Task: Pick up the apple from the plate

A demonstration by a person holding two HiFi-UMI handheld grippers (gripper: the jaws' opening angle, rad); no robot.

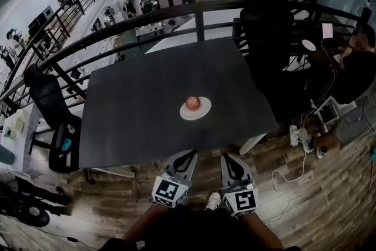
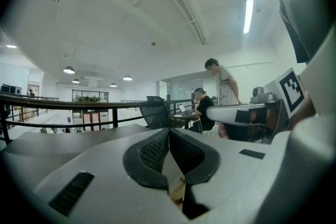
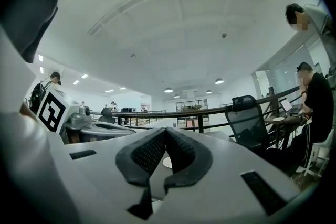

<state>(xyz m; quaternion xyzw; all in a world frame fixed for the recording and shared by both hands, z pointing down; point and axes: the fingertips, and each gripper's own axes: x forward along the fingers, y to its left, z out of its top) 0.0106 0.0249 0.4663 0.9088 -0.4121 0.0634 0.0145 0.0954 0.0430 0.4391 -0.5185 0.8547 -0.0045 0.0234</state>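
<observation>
While both sets of tongs hover at the counter's near edge, I see the left tongs clenched tight with nothing between the pads. The right tongs are likewise pinched together and empty. Beyond them the dark counter carries a white plate near its middle, well apart from both tongs. The red apple sits on that plate, toward its left side. Past the counter's far edge runs a black railing, with a seated person off to the right.
</observation>
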